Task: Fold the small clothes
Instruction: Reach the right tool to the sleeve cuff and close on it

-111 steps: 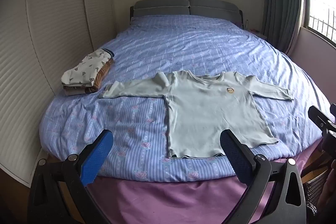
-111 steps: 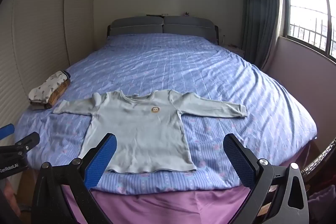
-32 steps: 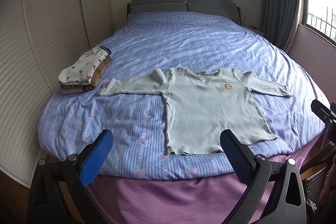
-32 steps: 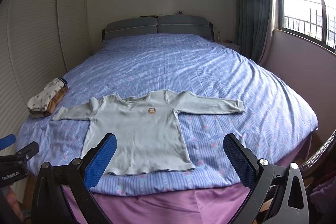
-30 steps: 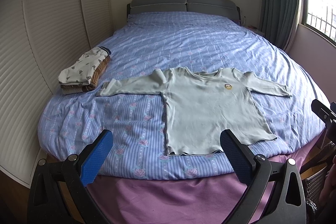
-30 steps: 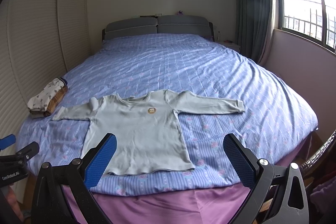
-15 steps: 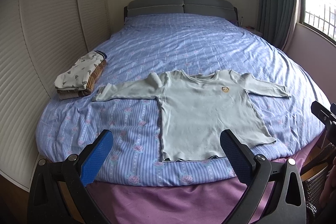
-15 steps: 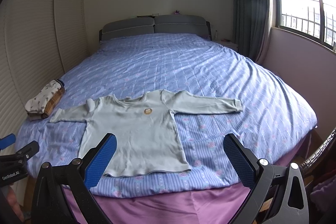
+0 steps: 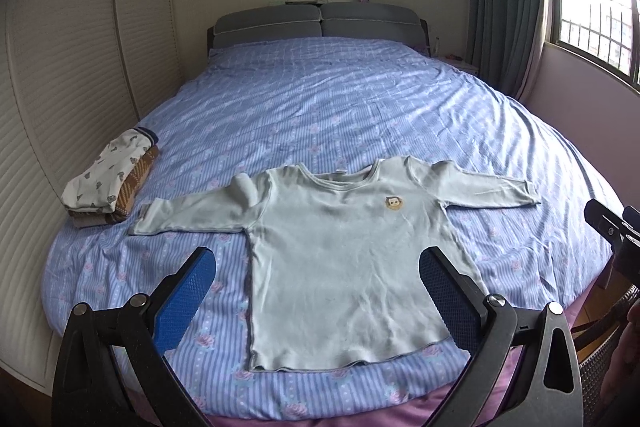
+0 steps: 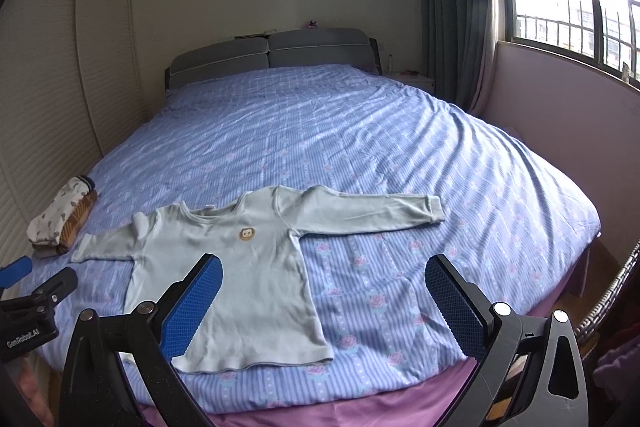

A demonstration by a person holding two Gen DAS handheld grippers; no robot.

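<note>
A pale green long-sleeved child's shirt (image 9: 340, 251) lies flat, face up, near the foot of the bed, both sleeves spread out; it also shows in the right wrist view (image 10: 240, 267). A small round badge (image 9: 394, 203) sits on its chest. My left gripper (image 9: 316, 299) is open and empty, held off the bed's foot end above the shirt's hem. My right gripper (image 10: 320, 307) is open and empty, over the shirt's lower right side. Each gripper shows at the edge of the other's view.
The bed (image 9: 360, 107) has a blue striped floral cover and a grey headboard (image 9: 316, 23). A stack of folded clothes (image 9: 110, 179) lies at the bed's left edge, also in the right wrist view (image 10: 60, 223). Wardrobe doors stand left; window and curtain right.
Both grippers have risen and moved slightly forward toward the bed, so the shirt sits lower and closer between the fingers. The shirt and the folded stack have not moved.
</note>
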